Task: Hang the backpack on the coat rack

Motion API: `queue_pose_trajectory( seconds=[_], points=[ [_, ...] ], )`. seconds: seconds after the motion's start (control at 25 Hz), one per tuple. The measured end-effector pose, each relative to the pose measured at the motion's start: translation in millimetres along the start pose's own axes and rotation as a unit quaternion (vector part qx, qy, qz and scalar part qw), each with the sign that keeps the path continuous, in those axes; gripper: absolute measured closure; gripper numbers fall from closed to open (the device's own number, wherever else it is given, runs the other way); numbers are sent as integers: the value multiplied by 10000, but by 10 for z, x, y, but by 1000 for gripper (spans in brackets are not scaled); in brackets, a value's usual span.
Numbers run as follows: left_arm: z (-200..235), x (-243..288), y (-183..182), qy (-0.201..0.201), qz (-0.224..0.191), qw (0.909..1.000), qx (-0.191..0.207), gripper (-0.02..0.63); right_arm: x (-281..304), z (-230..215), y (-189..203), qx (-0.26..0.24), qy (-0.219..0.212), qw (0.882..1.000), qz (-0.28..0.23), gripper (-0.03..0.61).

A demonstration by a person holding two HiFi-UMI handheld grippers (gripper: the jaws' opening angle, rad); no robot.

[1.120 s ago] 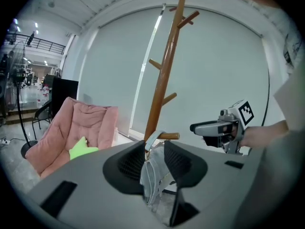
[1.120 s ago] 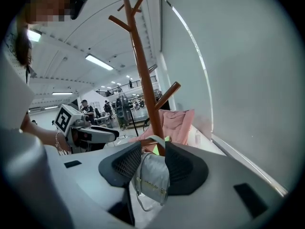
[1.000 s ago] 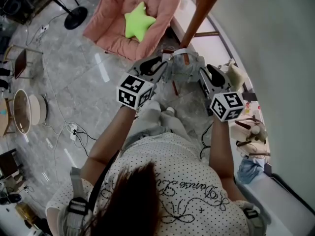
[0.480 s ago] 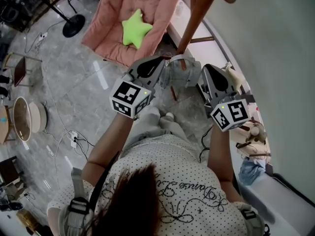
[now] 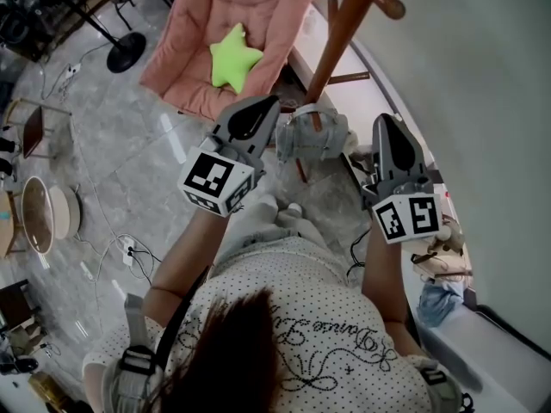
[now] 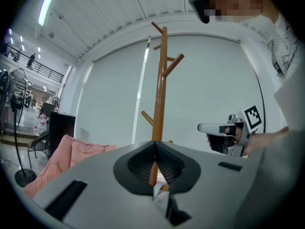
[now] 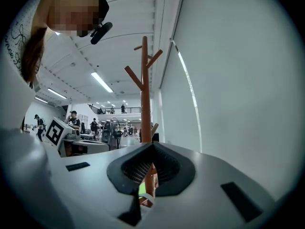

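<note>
A grey-blue backpack hangs between my two grippers at the foot of the wooden coat rack. My left gripper is shut at its left edge, and a pale strip of the backpack hangs under the meeting pads. My right gripper has just closed. It is shut at the backpack's right side, where a dark strap runs to it, and a pale scrap shows under its pads. The rack's pole and pegs rise straight ahead in the left gripper view and the right gripper view.
A pink lounge chair with a green star cushion stands behind the rack. A white wall runs close on the right, with clutter along its foot. A fan base, floor cables and a round stool lie left.
Both grippers have come up toward the camera and now look larger and wider apart. The backpack has stayed between them. The rack's peg has slid toward the upper right.
</note>
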State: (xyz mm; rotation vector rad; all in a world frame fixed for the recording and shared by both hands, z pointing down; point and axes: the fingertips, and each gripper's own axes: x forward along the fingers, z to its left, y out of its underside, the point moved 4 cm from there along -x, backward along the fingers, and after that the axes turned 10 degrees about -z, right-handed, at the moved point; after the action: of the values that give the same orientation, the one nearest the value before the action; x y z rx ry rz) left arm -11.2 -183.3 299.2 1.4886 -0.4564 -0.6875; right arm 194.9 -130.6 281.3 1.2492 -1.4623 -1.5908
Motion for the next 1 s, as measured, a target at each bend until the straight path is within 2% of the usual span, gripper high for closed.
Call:
queue_pose_trajectory(
  seconds=[0.12,0.4,1.0],
  points=[
    [10,0,-77,60,-285,9994,-188,609,-3,-18,-65,-187,102,9997,-86,568],
    [102,38,-208,-1,-449,9987,-240,609,77,-28,-68,-182,120,9997,-131,568],
    [154,104,-137,-122,-329,9992,-203,611,186,-9,-92,-377,71,9990,-233,568]
  ],
)
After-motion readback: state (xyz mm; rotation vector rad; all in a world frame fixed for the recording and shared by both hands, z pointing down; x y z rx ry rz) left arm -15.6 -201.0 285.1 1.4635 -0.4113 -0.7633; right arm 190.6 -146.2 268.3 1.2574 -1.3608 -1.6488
